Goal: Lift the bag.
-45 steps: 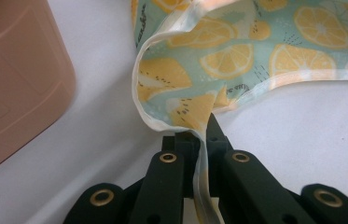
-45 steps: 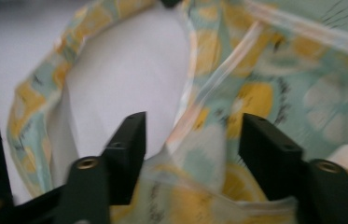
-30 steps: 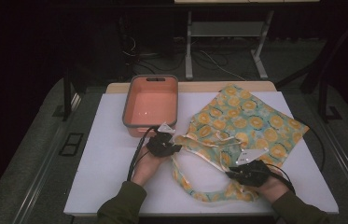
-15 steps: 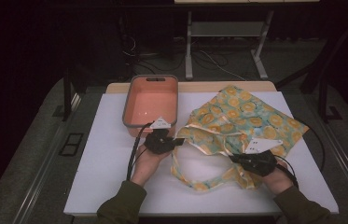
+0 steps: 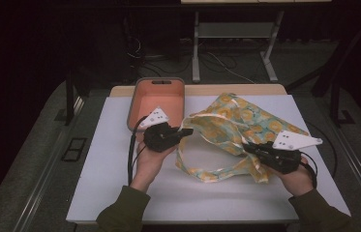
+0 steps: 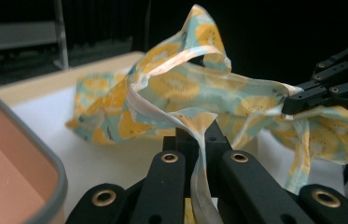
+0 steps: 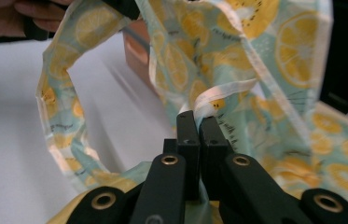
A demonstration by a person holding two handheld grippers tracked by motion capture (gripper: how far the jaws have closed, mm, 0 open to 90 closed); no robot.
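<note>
A pale blue cloth bag printed with yellow lemon slices (image 5: 246,121) lies on the white table top (image 5: 110,159), its near part lifted off the surface. My left gripper (image 5: 187,131) is shut on the bag's white-edged rim (image 6: 198,126) at the left. My right gripper (image 5: 247,147) is shut on the rim (image 7: 209,100) at the right. A strap loop (image 5: 202,171) hangs between them and touches the table. In the left gripper view the right gripper (image 6: 302,100) shows at the far right, holding the cloth.
An empty salmon-coloured tub with a grey rim (image 5: 157,96) stands at the back left of the table, just behind my left gripper. Metal table legs (image 5: 196,43) and cables stand on the dark floor behind. Dark mats flank the table.
Both grippers have risen and moved away from the person, lifting the bag's near edge off the table. The loop between them has opened wider.
</note>
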